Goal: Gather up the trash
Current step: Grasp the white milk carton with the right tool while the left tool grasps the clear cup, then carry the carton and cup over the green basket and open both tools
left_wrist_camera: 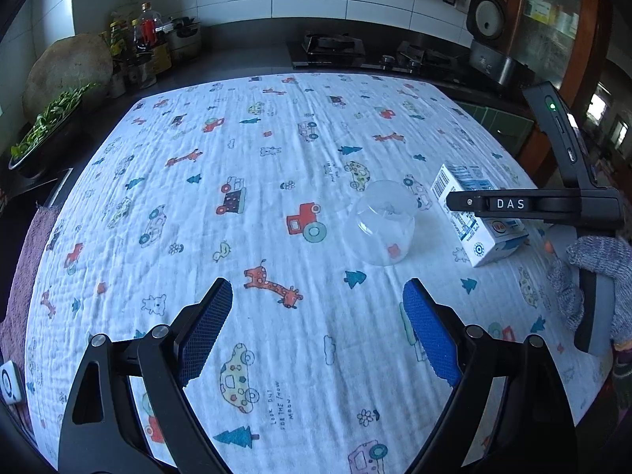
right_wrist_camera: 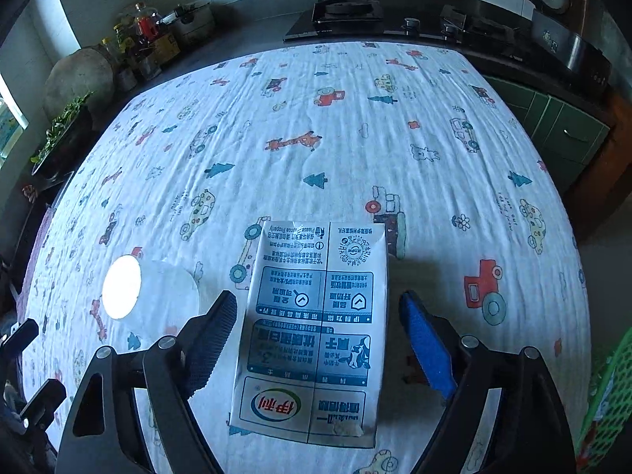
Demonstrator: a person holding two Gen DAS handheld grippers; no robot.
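Note:
A white and blue milk carton (right_wrist_camera: 312, 335) lies flat on the cartoon-print tablecloth (right_wrist_camera: 355, 138), straight between the fingers of my right gripper (right_wrist_camera: 318, 298). The jaws stand open around it: the left pad is close to the carton's edge and the right pad is clearly apart. In the left wrist view the same carton (left_wrist_camera: 488, 247) lies under that gripper's finger (left_wrist_camera: 493, 203), which a gloved hand (left_wrist_camera: 592, 268) holds. A clear plastic cup (left_wrist_camera: 381, 229) lies on its side just left of the carton, also seen as cup (right_wrist_camera: 154, 296). My left gripper (left_wrist_camera: 318, 288) hovers open over bare cloth, nearer than the cup.
A green mesh basket (right_wrist_camera: 608, 387) shows at the right edge. Behind the table run a counter with a gas stove (left_wrist_camera: 331, 45), a rice cooker (left_wrist_camera: 489, 39), bottles and jars (left_wrist_camera: 146, 47), and a dark tray of greens (left_wrist_camera: 47, 126) at the left.

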